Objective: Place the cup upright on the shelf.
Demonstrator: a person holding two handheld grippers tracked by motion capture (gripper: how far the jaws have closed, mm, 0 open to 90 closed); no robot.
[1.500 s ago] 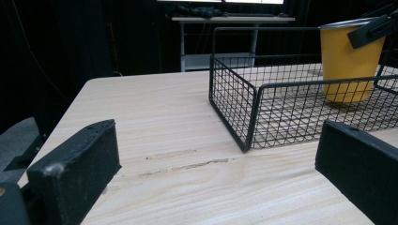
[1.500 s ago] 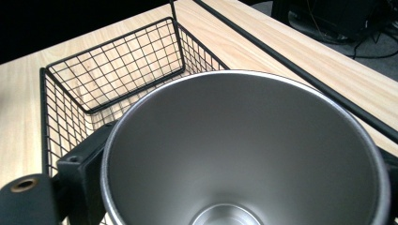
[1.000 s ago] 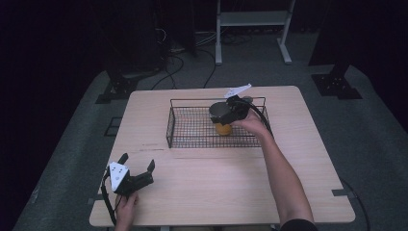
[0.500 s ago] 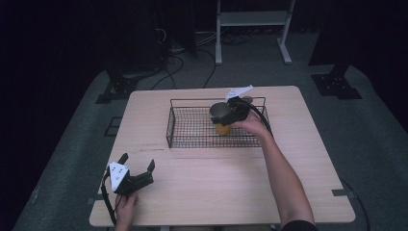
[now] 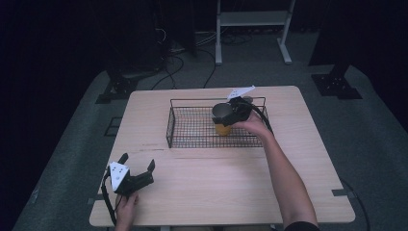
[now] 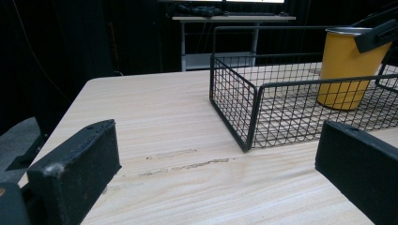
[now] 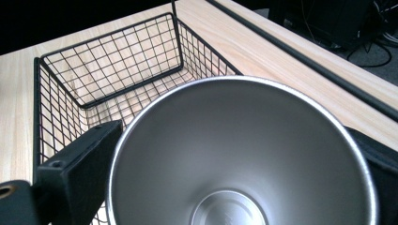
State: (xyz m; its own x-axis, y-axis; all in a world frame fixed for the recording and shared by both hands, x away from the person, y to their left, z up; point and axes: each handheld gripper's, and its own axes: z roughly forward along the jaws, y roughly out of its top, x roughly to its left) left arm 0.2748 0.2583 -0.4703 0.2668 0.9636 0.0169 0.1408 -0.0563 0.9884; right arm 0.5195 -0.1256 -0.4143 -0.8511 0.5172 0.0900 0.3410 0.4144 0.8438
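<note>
High view: the right gripper (image 5: 234, 114) holds a yellow steel cup (image 5: 222, 126) upright inside the wire basket (image 5: 192, 143) on the pale wooden table (image 5: 202, 187), apparently to set it down or lift it out, in a dark room with cables on a grey floor. Left gripper view: the left gripper (image 6: 216, 164) idles, fingers wide, facing the basket. Right gripper view: fingers (image 7: 77, 173) flank the cup's rim.

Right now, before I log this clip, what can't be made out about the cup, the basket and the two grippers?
- Cup base: high view, right gripper covers it; whether it rests on the basket floor is unclear even in the left gripper view.
- Right gripper's far jaw: right gripper view, cut off by the cup rim and edge.
- Left gripper: left gripper view crops both jaws at the frame edges.
</note>
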